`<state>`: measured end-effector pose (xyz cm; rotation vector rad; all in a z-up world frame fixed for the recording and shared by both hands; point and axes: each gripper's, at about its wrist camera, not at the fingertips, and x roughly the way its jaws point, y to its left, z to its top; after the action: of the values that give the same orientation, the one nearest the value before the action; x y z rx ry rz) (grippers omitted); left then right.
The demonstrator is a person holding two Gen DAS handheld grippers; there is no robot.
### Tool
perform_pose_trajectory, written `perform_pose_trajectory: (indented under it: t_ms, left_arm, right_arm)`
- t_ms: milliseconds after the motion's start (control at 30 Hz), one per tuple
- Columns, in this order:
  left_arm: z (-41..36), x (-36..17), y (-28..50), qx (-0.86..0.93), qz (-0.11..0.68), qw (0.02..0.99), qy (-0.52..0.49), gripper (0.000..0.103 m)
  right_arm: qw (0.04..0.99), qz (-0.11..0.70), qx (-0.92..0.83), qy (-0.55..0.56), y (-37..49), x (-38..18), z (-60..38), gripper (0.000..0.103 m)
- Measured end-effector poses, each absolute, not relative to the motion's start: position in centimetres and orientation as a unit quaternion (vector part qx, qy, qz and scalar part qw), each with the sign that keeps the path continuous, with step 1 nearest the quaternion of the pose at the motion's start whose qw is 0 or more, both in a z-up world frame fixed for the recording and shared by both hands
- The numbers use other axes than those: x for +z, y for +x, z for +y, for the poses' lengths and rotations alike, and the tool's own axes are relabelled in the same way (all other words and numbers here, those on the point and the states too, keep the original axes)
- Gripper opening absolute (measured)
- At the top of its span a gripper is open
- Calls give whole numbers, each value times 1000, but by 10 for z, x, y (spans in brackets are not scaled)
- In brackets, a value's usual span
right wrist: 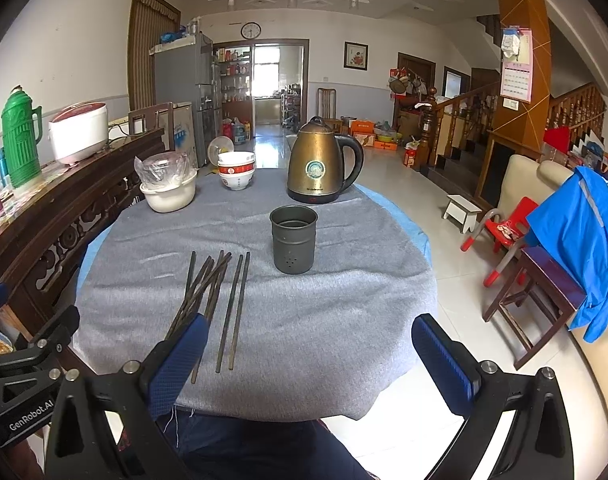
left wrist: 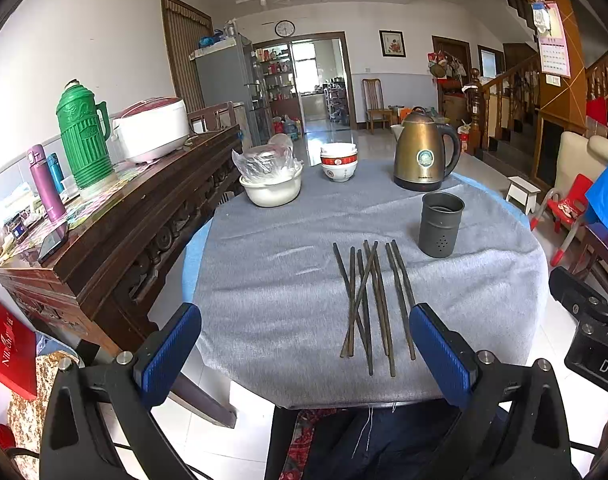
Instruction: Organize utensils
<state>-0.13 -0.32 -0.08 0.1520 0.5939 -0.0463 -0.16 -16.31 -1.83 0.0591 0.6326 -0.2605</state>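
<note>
Chopsticks [left wrist: 369, 300] lie loose in an overlapping bunch on the grey cloth [left wrist: 272, 280] of your round table, with the grey metal holder [left wrist: 440, 225] standing upright just right of their far tips and the brass kettle [left wrist: 423, 156] behind it. Your left gripper [left wrist: 305, 344] hovers at the near table edge, fingers spread wide and empty. Your right gripper [right wrist: 309, 354] hovers likewise, spread wide, holding nothing.

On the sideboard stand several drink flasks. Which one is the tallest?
The green plastic thermos flask with a side handle is the tallest; the purple bottle and small blue bottle beside it are much shorter.
</note>
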Motion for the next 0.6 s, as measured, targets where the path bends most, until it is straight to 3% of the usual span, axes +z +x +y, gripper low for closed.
perform_pose_trajectory:
  t_ms: [600]
  left_arm:
    - [-3,-2,0,-24,296,951,92,103]
  right_arm:
    - [942,309,-128,28,-1,-18,-163,103]
